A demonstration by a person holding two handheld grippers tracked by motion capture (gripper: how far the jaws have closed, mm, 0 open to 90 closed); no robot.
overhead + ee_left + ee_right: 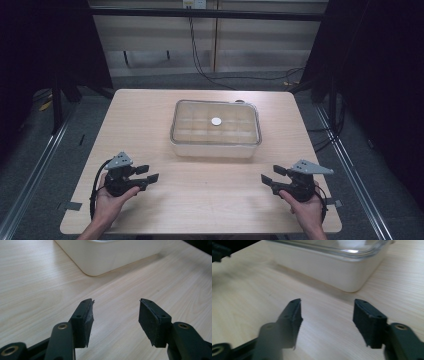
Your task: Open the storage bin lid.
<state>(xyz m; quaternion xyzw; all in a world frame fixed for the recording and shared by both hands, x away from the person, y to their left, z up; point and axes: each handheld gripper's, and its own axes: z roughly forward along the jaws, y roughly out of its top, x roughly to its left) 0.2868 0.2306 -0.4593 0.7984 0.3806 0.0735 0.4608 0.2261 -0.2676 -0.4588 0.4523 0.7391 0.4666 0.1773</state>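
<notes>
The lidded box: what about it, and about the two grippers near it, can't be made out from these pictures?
- Box contents: in the high view, glare on the clear lid leaves only a faint grid; the small white disc is too small to identify.
- Left gripper view: the top edge cuts off the box.
- Right gripper view: the left finger is blurred, and the top edge crops the lid.
- Both grippers' fingers stand apart over bare table.
</notes>
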